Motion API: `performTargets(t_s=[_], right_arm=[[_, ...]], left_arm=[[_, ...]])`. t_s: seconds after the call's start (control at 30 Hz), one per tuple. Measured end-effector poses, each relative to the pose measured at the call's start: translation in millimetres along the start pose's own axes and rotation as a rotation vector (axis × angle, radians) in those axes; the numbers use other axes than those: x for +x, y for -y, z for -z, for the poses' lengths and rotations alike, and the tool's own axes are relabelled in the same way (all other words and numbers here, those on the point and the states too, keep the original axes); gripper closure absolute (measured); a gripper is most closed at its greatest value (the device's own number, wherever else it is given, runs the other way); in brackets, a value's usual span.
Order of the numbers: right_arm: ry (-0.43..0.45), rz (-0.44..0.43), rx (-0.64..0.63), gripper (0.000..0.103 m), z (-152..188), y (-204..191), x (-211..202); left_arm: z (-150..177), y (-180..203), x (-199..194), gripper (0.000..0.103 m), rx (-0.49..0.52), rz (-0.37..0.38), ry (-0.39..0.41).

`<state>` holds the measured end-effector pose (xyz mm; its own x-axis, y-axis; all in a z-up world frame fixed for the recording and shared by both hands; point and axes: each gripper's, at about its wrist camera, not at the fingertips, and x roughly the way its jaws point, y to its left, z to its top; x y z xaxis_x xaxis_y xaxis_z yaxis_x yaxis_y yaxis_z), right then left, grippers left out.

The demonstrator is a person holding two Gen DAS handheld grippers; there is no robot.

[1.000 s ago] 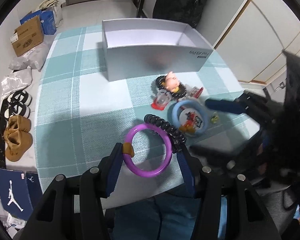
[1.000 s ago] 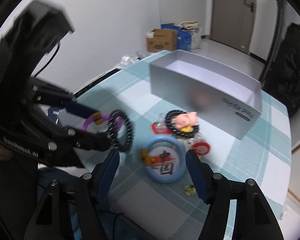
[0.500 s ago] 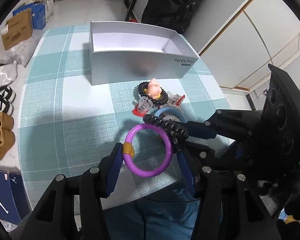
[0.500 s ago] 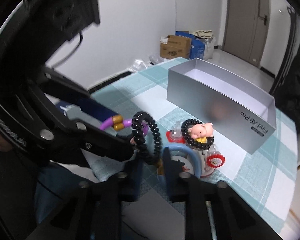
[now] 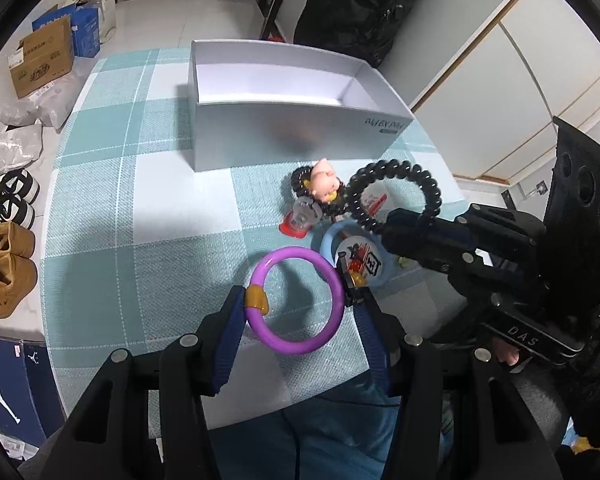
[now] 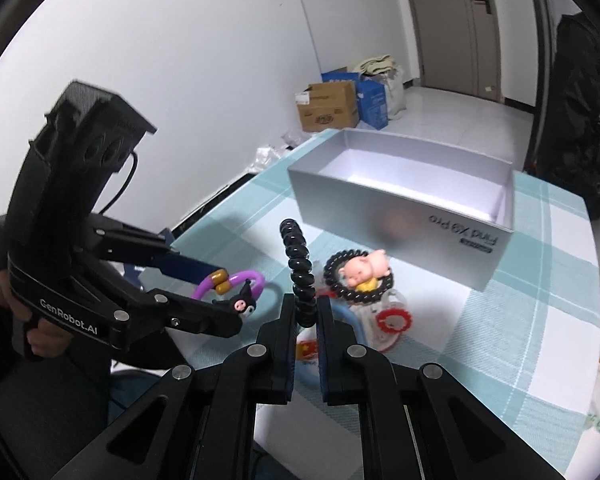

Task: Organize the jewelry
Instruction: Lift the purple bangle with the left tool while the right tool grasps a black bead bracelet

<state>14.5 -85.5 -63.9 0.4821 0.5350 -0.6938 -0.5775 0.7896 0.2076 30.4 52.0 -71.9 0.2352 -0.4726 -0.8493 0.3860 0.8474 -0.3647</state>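
Observation:
My left gripper (image 5: pixel 298 300) is shut on a purple ring bracelet (image 5: pixel 300 254) with a gold bead, held just above the checked cloth. In the right wrist view the left gripper (image 6: pixel 228 296) reaches in from the left with that bracelet (image 6: pixel 248 278). My right gripper (image 6: pixel 304 308) has its jaws closing tight on a black spiral hair tie (image 6: pixel 300 276), which stands up between the pads. In the left wrist view the hair tie (image 5: pixel 396 170) hangs as a loop off the right gripper (image 5: pixel 392 228). An open silver box (image 5: pixel 284 136) stands behind.
A black bead bracelet with a pink pig charm (image 5: pixel 324 184), a blue ring with a badge (image 5: pixel 328 240) and red trinkets (image 5: pixel 296 228) lie in a pile before the box (image 6: pixel 380 208). The table edge is close to me. Cardboard boxes (image 5: pixel 40 60) and shoes (image 5: pixel 8 272) sit on the floor at left.
The right gripper came in, shut on the black hair tie that hung beside the purple bracelet at the left gripper, and drew it away to the right. The left gripper stayed put.

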Motion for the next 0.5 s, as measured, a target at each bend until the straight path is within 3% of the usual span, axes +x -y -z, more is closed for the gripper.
performTargets(t_s=[0.17,0.5], right_arm=[[0.056,0.013,0.014,0.095,-8,4,-15],[0.131,0.016,0.053,0.095,-42,28,-39]], left_arm=[[-5,-2,-21,0.054,-0.029,0.006,0.094],[-57,4,-40,0.054,-0.053,-0.096,0.24]])
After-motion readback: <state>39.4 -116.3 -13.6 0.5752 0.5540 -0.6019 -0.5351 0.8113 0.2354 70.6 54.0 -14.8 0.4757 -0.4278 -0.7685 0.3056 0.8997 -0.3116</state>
